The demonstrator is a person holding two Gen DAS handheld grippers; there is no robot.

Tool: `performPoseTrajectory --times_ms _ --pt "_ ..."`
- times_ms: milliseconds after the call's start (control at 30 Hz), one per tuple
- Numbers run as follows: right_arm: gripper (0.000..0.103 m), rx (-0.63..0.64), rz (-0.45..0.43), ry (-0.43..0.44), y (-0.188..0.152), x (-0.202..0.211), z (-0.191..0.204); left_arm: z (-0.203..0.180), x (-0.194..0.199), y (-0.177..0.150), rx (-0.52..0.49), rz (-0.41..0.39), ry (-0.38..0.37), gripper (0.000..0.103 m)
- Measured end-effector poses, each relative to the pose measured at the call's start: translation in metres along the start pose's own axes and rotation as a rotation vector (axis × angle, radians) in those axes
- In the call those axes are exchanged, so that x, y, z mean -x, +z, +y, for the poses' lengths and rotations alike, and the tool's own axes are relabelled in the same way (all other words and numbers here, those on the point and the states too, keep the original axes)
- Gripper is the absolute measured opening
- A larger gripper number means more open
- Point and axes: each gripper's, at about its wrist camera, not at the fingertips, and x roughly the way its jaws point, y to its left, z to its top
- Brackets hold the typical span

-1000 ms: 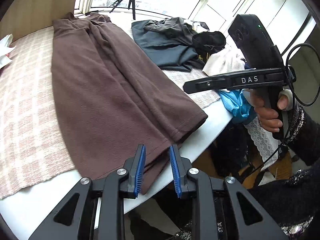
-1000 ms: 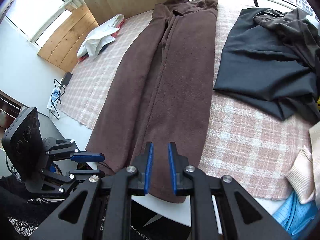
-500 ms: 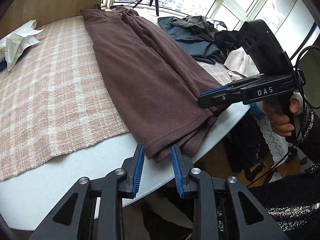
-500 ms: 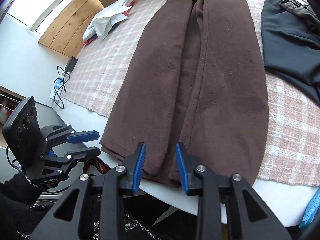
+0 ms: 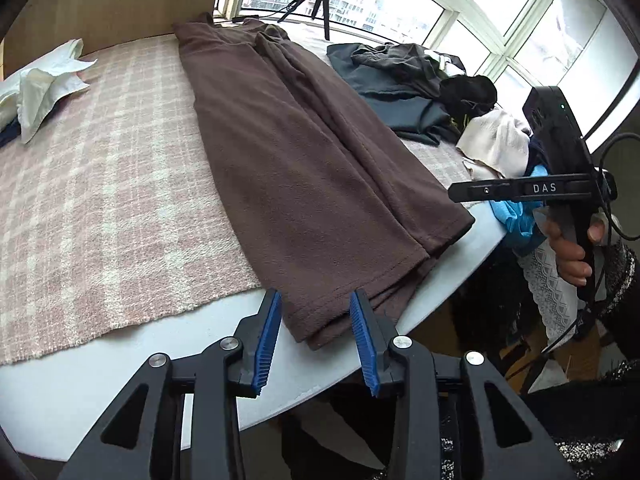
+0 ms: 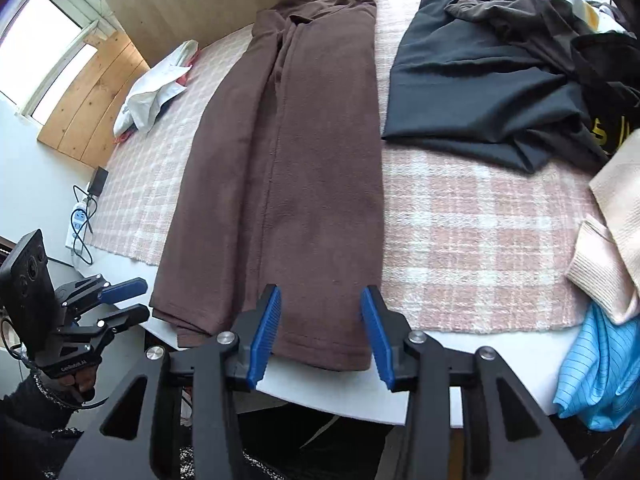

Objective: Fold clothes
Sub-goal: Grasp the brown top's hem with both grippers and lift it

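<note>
Brown garment laid lengthwise on the pink plaid blanket, folded into a long strip, near hem hanging past the blanket onto the bare white tabletop edge. Left gripper wide open, holding nothing, blue pads either side of the hem's left corner, seemingly just short of the cloth. Right gripper likewise wide open and empty, jaws straddling the hem's right portion, cloth edge lying between the pads; contact not clear.

Hem close to the tabletop's front edge, dark drop beyond it. Open plaid to the left of the garment, up to a white crumpled cloth at the far left corner. To the right, a strip of bare plaid, then a dark grey heap, a cream knit and a blue cloth crowding the right edge. Wooden panel and windows behind the far end.

Both grippers held low at the front edge, pointing along the garment's length. In the left view, a hand wrapped round the right gripper's handle, sparkly dark sleeve behind it; in the right view, the left gripper off to the lower left, fingers curled under its grip
</note>
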Motion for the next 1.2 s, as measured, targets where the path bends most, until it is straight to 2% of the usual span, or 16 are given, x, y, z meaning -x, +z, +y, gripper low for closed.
performPoseTrajectory --times_ms 67,167,267,367,433,467,500,533,567,600,733,867,1000,1133,1200 --pt "0.042 -0.028 -0.012 -0.03 -0.001 0.003 -0.013 0.009 -0.008 0.002 0.04 0.034 -0.005 0.036" --pt "0.042 -0.015 -0.009 -0.025 0.001 -0.005 -0.015 0.014 -0.019 0.005 0.068 0.073 -0.009 0.036" --pt "0.042 0.003 0.005 0.003 0.004 -0.011 -0.01 0.01 -0.025 0.008 0.092 0.086 -0.072 0.038" --pt "0.042 0.007 0.032 0.038 0.005 -0.017 -0.007 0.002 -0.03 0.009 0.079 0.091 -0.095 0.047" --pt "0.042 -0.003 0.035 0.049 0.004 -0.02 -0.006 -0.002 -0.032 0.009 0.058 0.09 -0.102 0.047" --pt "0.042 -0.011 0.037 0.062 0.003 -0.02 -0.005 -0.003 -0.032 0.009 0.053 0.088 -0.109 0.046" --pt "0.04 -0.022 0.044 0.083 0.003 -0.021 -0.005 -0.002 -0.032 0.01 0.058 0.086 -0.118 0.034" --pt "0.026 -0.033 0.05 0.103 0.003 -0.021 -0.005 0.0 -0.032 0.013 0.07 0.086 -0.125 0.024" --pt "0.02 -0.047 0.054 0.128 0.004 -0.021 -0.005 0.003 -0.032 0.015 0.082 0.086 -0.133 0.006" --pt "0.012 -0.064 0.055 0.156 0.005 -0.019 -0.006 0.005 -0.029 0.019 0.093 0.08 -0.149 0.007" --pt "0.009 -0.12 0.02 0.28 0.018 0.003 -0.001 0.009 0.003 0.052 0.093 0.011 -0.246 0.006" --pt "0.009 -0.148 -0.051 0.372 0.055 0.037 0.008 0.015 0.035 0.105 0.07 -0.084 -0.268 0.006" --pt "0.009 -0.135 -0.111 0.396 0.116 0.063 0.023 0.024 0.066 0.16 0.053 -0.176 -0.281 0.006" --pt "0.009 -0.117 -0.147 0.409 0.18 0.079 0.036 0.041 0.077 0.212 0.055 -0.229 -0.253 0.006" --pt "0.009 -0.136 -0.142 0.425 0.211 0.077 0.035 0.051 0.071 0.235 0.079 -0.233 -0.245 0.006"
